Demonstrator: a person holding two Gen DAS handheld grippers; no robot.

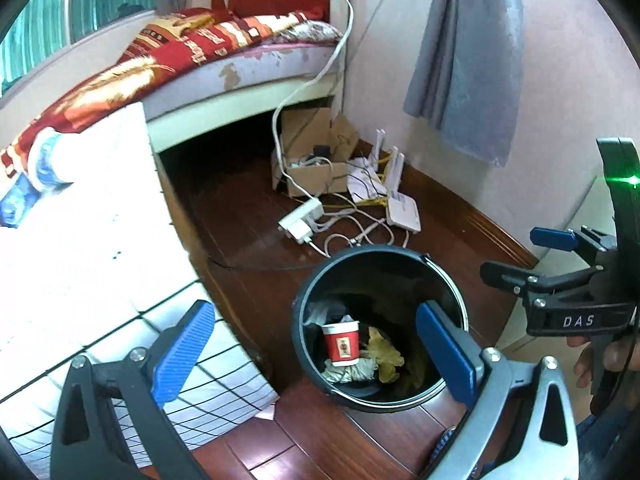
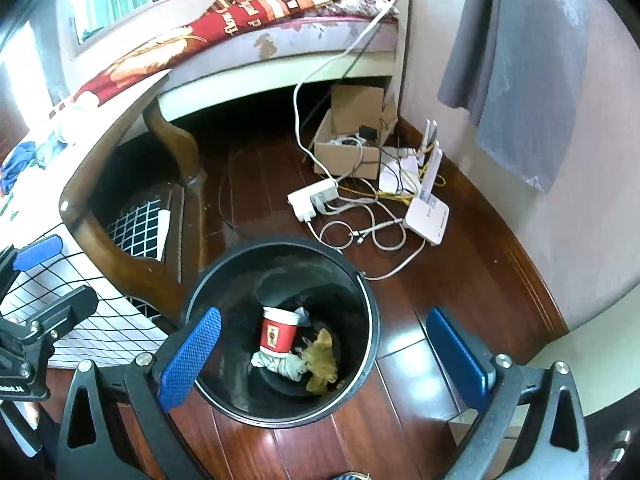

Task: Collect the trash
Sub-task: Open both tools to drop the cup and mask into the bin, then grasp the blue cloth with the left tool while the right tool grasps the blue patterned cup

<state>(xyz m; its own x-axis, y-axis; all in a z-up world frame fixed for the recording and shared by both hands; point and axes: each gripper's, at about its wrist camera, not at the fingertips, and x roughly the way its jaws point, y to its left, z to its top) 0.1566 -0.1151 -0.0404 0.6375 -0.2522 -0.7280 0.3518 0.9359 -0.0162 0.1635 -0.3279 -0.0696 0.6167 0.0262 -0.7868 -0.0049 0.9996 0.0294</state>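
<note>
White letters "DAS" stand on the black body of the right gripper (image 1: 554,250), at the right edge of the left wrist view; the red blanket (image 2: 240,20) on the bed, upper middle of the right wrist view, bears pale lettering too distorted to read; the cup's emblem is illegible.

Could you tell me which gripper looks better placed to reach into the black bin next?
Probably the right gripper: open, its fingers frame the bin and the red cup.

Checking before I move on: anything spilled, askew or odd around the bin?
No spill by the black bin; the red paper cup and crumpled scraps sit inside. Odd: white router, power strip and tangled cables lie loose on the floor.
</note>
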